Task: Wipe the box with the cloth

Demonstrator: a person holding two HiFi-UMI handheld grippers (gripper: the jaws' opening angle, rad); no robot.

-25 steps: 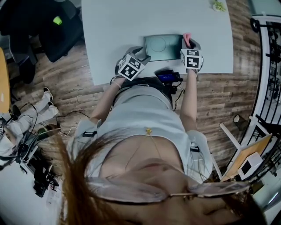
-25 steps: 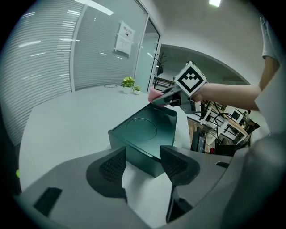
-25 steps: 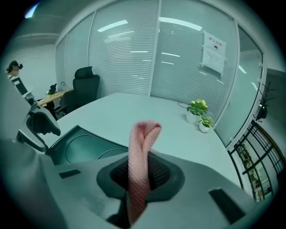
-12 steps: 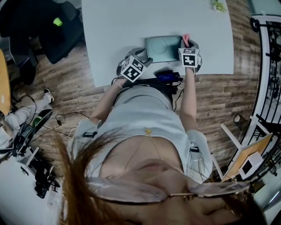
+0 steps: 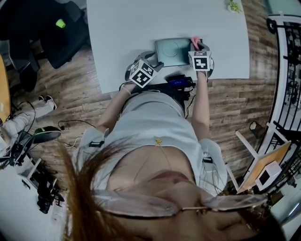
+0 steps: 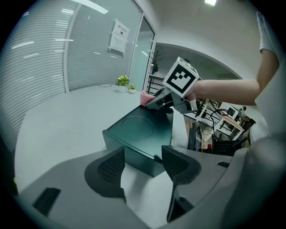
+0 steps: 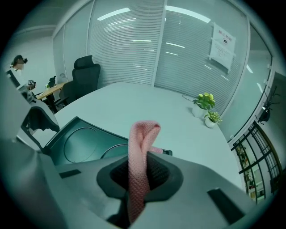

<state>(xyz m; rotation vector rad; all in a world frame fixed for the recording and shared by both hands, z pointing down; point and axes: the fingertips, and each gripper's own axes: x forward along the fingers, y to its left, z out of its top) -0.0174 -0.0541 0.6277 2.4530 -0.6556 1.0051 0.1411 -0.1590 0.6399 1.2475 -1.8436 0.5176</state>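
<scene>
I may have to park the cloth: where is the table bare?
Bare: the wide table stretch beyond the box, up to the corner plants, and left of the box. Crowded: the near edge, with box, left gripper and right gripper.

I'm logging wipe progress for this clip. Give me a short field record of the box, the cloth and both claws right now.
box: dark green, flat on the white table
cloth: pink, clamped in the right claw, by the box's right edge
left claw: open, just been opening; box corner ahead between its jaws, not gripped
right claw: shut on the cloth
</scene>
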